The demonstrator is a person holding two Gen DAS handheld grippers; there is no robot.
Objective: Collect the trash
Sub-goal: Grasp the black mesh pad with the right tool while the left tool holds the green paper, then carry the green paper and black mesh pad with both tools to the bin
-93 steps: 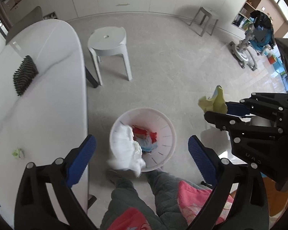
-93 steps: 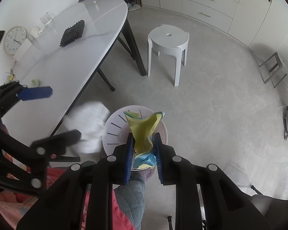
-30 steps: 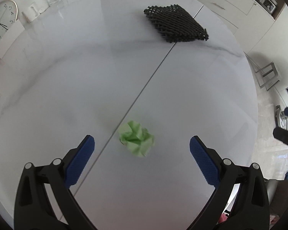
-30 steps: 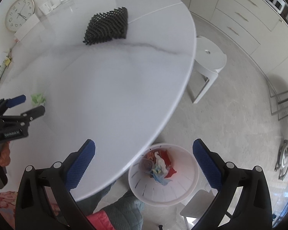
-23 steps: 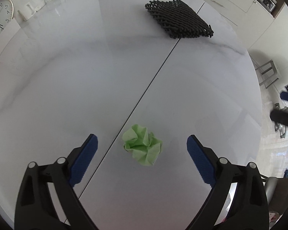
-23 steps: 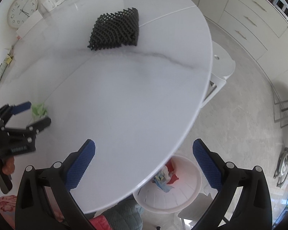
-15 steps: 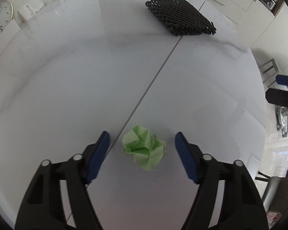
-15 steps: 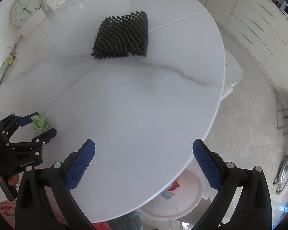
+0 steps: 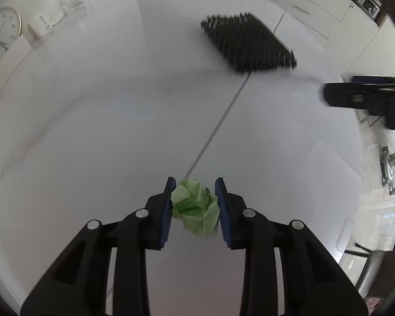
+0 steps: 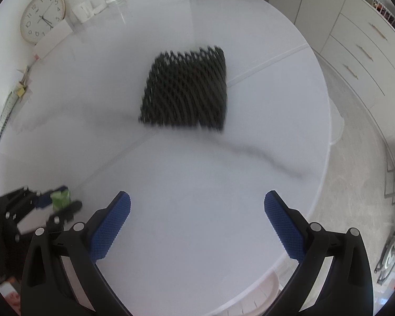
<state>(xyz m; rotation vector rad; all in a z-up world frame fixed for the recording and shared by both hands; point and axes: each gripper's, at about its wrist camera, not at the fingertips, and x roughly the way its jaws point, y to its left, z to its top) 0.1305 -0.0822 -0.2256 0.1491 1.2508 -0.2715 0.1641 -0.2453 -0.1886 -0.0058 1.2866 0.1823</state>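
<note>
Closing left gripper [image 9: 194, 208] now pinches green paper wad [image 9: 196, 208]; right gripper [image 10: 197, 223] gapes.

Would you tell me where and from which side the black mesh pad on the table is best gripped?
Probably by an edge, from above. The black mesh pad lies flat on the white table, too wide to span, so pinching its near edge looks best. The right gripper is open and empty; the left gripper is closing on the green paper wad.
</note>
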